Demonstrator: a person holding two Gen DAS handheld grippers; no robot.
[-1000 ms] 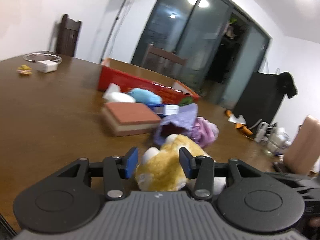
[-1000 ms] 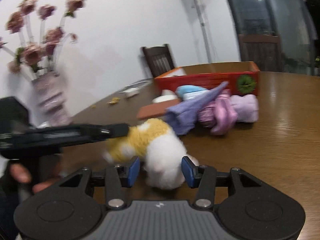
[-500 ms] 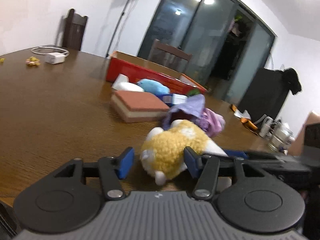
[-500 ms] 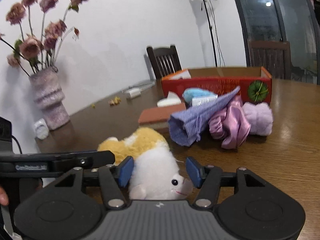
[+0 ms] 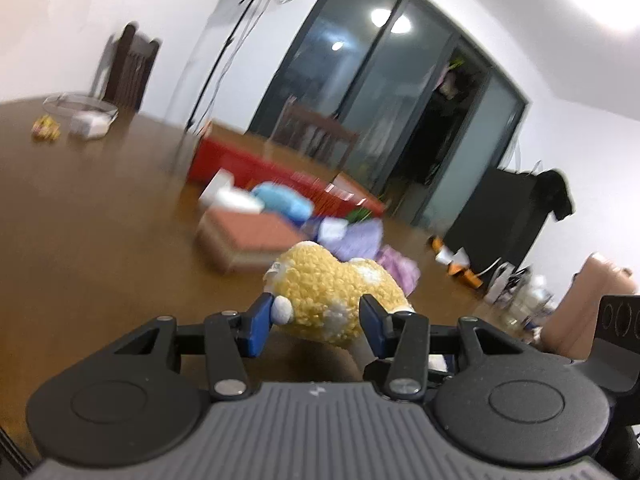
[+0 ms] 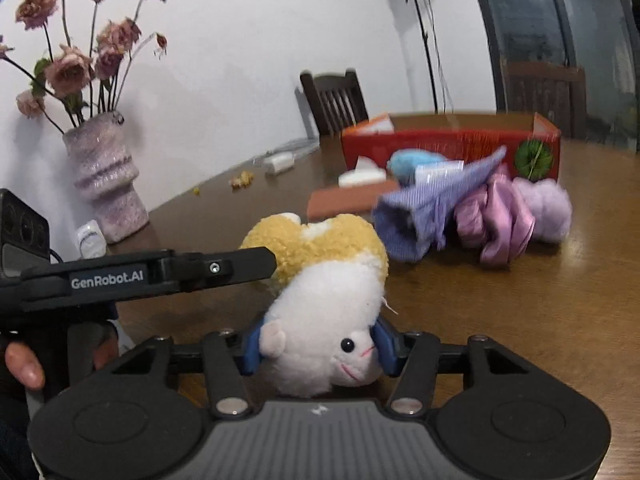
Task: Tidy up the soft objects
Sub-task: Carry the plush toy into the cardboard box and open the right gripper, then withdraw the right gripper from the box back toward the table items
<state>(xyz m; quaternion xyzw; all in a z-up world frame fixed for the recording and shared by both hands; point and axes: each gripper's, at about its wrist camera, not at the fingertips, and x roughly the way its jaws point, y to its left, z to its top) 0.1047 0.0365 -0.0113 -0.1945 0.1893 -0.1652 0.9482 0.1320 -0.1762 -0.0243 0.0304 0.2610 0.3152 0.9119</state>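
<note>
Plush toy (image 6: 328,280) low over the desk (image 6: 560,300), both ends pinched: left gripper (image 5: 316,322) just closing on yellow body, right gripper (image 6: 316,348) just closing on white head; light, squashy, best gripped mid-body.

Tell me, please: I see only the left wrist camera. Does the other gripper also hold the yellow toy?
Observer: Yes. The right gripper has its blue pads against the plush toy, on its white head. Its jaws have just been closing on it.
Operator: Does the toy have a face?
Observer: Yes, a small face on the white end, turned toward the right camera.
Operator: What stands at the table's wall side?
Observer: A pale vase with dried pink flowers.
</note>
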